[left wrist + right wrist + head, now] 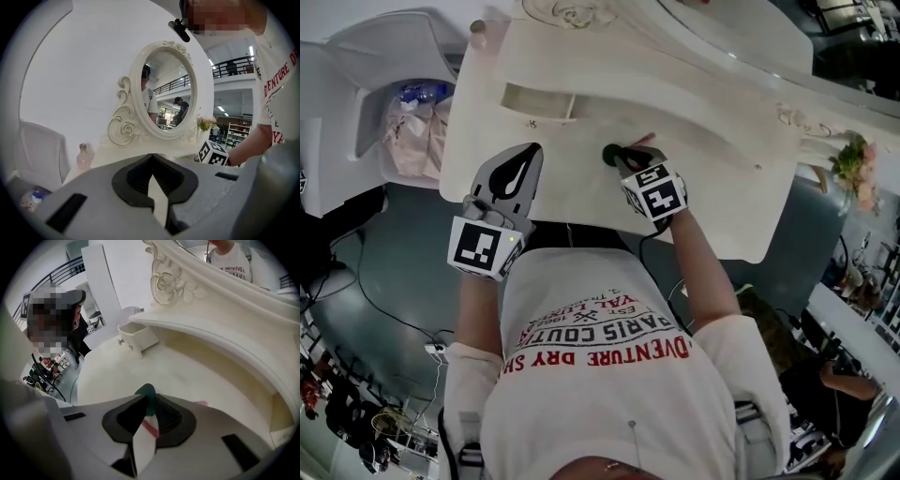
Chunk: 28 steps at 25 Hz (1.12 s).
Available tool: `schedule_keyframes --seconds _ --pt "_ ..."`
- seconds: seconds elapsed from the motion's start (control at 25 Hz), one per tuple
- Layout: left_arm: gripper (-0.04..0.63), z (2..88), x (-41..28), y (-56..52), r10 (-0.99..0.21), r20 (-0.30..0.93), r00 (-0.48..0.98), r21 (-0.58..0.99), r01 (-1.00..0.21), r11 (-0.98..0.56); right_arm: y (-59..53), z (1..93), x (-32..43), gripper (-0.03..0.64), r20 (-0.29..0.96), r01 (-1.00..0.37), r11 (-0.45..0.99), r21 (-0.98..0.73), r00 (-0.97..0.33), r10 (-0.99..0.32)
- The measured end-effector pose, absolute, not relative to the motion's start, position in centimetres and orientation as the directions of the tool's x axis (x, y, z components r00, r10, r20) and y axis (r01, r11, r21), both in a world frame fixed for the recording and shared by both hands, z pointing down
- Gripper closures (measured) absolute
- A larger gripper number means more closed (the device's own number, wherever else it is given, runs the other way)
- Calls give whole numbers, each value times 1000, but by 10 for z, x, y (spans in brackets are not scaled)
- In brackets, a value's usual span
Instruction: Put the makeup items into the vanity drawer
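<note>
Vanity tabletop [712, 187] has its small drawer [539, 98] pulled open at the back left. Left claw [533, 151] is closed on nothing and sits at the front edge, so leave it parked. Right claw [150, 398] is tilted down and looks pinched on the green head of a makeup applicator [146, 391] lying on the tabletop, pink handle under the claw. It's a tip-only hold on a soft end: lift slow, stay low, carry left, release only inside the drawer
</note>
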State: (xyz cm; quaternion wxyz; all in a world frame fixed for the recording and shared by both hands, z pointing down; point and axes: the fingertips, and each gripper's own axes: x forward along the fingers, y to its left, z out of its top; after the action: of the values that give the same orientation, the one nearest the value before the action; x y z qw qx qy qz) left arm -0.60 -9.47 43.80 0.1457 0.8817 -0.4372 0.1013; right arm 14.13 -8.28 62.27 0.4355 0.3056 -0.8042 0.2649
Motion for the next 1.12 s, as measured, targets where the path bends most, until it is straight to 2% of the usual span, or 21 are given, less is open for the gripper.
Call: schedule_keyframes --seconds 0.16,0.56,0.76,1.12 --pt "589 433 -10 -96 -734 295 612 169 -790 -590 -80 616 140 591 859 -732 660 -168 -436 -266" --pt "589 404 -27 -99 -728 238 643 150 -765 -626 -97 555 120 595 780 -773 611 -168 -484 -397" --pt "589 389 -46 -100 -732 216 646 137 -762 -632 -118 522 90 595 730 -770 620 -150 -510 -455" --pt "589 383 -103 -109 -753 212 623 125 -782 -611 -158 513 15 594 701 -756 640 -139 -531 -475"
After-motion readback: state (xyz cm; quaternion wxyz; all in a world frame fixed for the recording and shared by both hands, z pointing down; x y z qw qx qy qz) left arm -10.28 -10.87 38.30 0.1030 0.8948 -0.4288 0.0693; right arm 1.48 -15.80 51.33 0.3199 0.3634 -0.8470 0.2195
